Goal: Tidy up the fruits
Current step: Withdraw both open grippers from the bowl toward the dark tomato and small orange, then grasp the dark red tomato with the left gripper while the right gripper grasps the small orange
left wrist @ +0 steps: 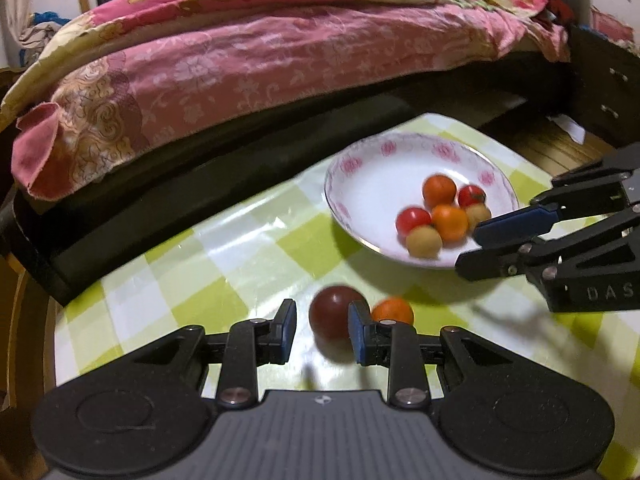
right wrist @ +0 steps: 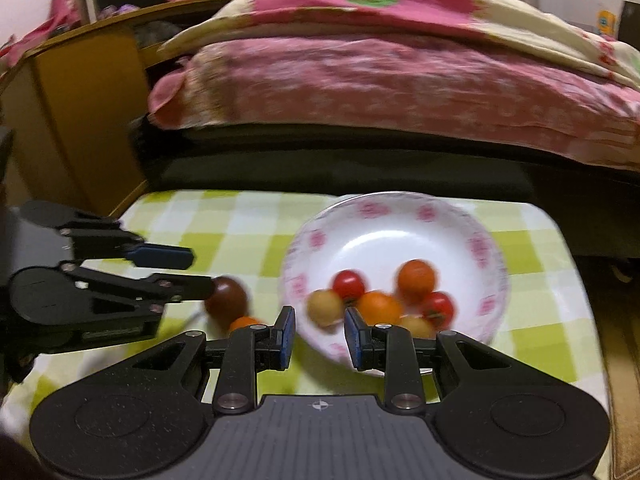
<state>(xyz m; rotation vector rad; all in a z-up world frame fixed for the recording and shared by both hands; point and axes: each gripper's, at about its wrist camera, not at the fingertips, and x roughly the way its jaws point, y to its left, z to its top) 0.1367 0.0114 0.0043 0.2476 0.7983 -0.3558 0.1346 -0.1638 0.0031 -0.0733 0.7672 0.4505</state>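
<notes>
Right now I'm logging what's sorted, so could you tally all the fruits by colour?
Red: 2, in the bowl
Orange: 3, two in the bowl, one on the tablecloth
Tan: 2, in the bowl
Dark maroon: 1, on the tablecloth
Total: 8

A glossy, plastic-looking green-checked cloth (left wrist: 248, 240) covers the tabletop. The white bowl (left wrist: 372, 184) looks like glazed ceramic, its fruit (right wrist: 378, 308) smooth-skinned. Matt black plastic fingers (left wrist: 286, 330) carry blue pads and metal rivets. Soft printed cotton quilt (left wrist: 280, 68) lies behind.
</notes>
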